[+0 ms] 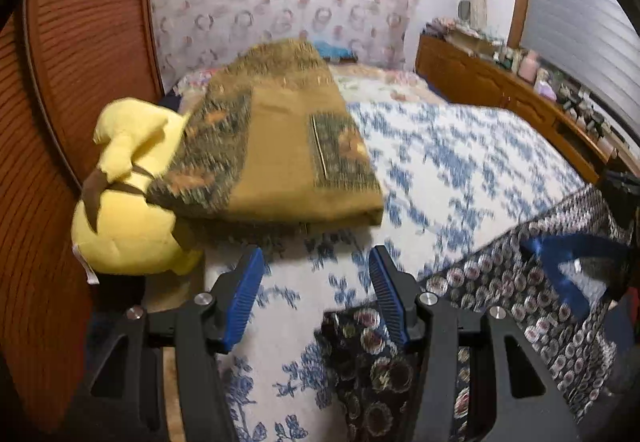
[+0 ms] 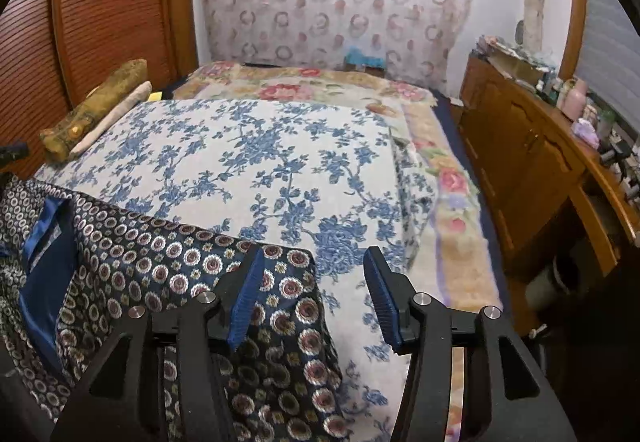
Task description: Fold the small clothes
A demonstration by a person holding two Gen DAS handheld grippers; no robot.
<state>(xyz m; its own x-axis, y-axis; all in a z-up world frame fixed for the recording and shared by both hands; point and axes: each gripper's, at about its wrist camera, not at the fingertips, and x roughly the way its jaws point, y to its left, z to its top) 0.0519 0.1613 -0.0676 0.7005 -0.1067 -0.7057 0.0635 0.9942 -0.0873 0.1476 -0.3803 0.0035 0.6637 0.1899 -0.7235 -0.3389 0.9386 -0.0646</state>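
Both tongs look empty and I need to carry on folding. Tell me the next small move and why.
Probably lower the right tongs onto the near right corner of the dark medallion-print garment and close there. Both pairs stand open with nothing pinched, the left tongs over its other edge, and the garment lies spread on the blue floral bedcover, blue lining showing.

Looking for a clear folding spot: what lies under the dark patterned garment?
Under the dark patterned garment lies the blue floral bedspread. Anything else beneath it is covered, and its near part runs below both tongs.
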